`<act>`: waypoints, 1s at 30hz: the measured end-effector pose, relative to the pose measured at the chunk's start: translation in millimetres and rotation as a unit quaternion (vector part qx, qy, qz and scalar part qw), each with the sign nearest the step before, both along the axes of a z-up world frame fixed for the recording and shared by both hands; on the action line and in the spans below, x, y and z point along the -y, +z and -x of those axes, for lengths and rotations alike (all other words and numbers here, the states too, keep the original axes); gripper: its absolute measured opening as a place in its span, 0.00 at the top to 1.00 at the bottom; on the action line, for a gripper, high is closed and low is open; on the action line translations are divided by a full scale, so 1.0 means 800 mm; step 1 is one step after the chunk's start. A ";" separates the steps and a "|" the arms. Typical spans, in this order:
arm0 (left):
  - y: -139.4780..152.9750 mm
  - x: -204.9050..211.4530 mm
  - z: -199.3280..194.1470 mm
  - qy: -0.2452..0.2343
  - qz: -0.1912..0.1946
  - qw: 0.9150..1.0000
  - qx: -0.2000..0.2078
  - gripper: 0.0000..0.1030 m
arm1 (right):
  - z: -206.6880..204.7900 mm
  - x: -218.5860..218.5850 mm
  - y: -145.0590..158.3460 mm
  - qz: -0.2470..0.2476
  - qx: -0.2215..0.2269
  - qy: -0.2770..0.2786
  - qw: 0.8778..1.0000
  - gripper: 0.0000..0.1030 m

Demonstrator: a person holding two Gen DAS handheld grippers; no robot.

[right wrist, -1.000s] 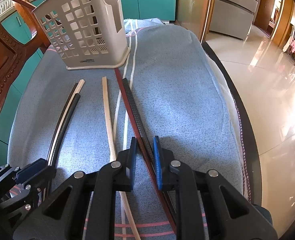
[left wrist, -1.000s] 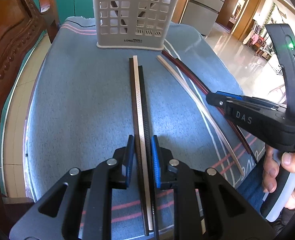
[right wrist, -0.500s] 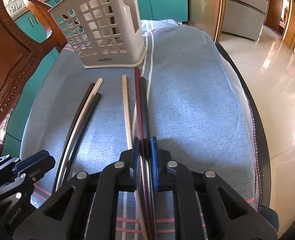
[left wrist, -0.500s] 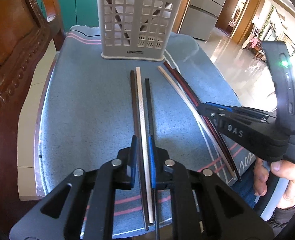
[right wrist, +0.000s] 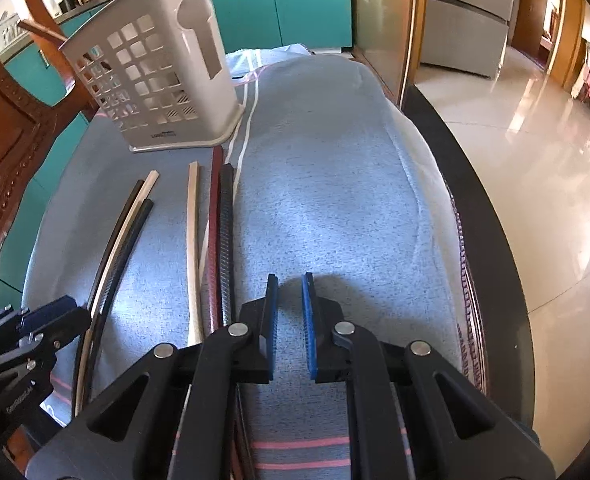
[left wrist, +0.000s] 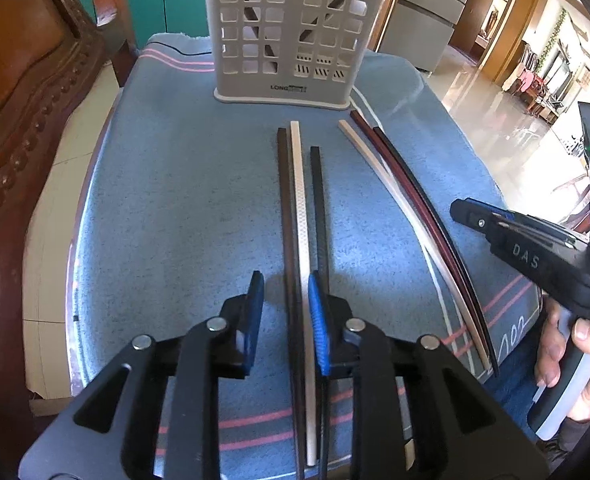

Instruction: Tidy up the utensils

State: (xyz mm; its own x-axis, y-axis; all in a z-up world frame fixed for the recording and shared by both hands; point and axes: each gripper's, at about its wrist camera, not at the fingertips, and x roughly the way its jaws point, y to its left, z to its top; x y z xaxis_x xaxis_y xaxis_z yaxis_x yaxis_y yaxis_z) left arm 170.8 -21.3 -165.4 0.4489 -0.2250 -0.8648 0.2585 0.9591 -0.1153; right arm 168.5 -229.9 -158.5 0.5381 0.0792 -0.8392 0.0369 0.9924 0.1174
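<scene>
Several chopsticks lie lengthwise on the blue cloth. In the left wrist view a dark brown stick [left wrist: 285, 208], a white stick [left wrist: 301, 208] and a black stick [left wrist: 319, 200] lie together; a pale stick [left wrist: 391, 184], a dark red stick [left wrist: 405, 188] and a black stick [left wrist: 419, 190] lie to the right. My left gripper [left wrist: 283, 290] is open, with the brown and white sticks between its fingers. My right gripper [right wrist: 289, 294] is open and empty over bare cloth, right of the red stick [right wrist: 214, 248] and black stick [right wrist: 227, 240].
A white perforated utensil holder [left wrist: 291, 32] stands at the far end of the cloth; it also shows in the right wrist view [right wrist: 155, 84] with a few sticks inside. A carved wooden chair [left wrist: 23, 92] stands at the left. The table's dark edge [right wrist: 491, 216] runs along the right.
Both grippers have opened. The right gripper let go of the red and black sticks and moved right of them. The left gripper drew back a little.
</scene>
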 end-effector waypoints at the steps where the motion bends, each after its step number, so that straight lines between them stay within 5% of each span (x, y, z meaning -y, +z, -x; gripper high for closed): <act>1: 0.000 0.002 -0.001 -0.001 -0.001 1.000 0.000 0.77 | 0.001 0.001 -0.001 -0.003 0.000 0.001 1.000 0.86; 16: 0.009 -0.033 -0.041 0.038 0.060 0.997 -0.010 0.72 | 0.008 0.001 0.001 -0.008 0.004 0.021 1.000 0.76; 30: -0.009 0.000 -0.054 0.034 -0.015 0.999 -0.010 0.63 | -0.016 -0.024 0.003 0.002 0.008 0.060 0.998 0.75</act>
State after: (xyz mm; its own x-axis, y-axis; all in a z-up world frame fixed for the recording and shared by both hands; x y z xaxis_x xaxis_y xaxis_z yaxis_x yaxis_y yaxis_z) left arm 214.3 -21.5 -172.5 0.4448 -0.1690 -0.8795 0.1912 0.9773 -0.0911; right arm 181.6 -210.5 -155.9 0.5389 0.1403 -0.8306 -0.0848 0.9901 0.1122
